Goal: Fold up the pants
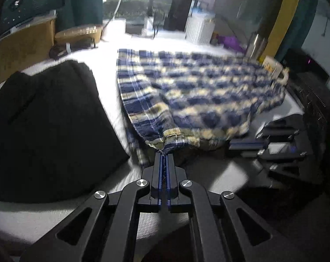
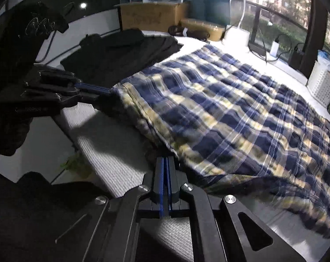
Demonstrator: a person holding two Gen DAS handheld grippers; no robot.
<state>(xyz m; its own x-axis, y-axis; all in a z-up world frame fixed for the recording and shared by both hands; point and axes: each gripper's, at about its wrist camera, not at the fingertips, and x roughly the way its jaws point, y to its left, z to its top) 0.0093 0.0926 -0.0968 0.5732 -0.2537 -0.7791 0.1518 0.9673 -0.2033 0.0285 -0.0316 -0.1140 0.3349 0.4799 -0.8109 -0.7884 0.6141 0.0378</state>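
Blue, yellow and white plaid pants (image 1: 197, 83) lie spread flat on the white table (image 1: 108, 76). My left gripper (image 1: 164, 154) is shut on their near corner, and the hem bunches at its tips. From the right wrist view the same gripper (image 2: 108, 91) pinches the left corner of the pants (image 2: 230, 113). My right gripper (image 2: 165, 160) is shut at the near hem, where the cloth's edge meets its tips. In the left wrist view it (image 1: 231, 145) comes in from the right against that same near edge.
A black garment (image 1: 44, 120) lies folded left of the pants, also seen as the black garment (image 2: 125, 52). Cardboard boxes (image 2: 151, 17), a charger with cables (image 2: 274, 48) and a white basket (image 2: 322, 85) line the far side. The table's near edge (image 2: 112, 148) runs under both grippers.
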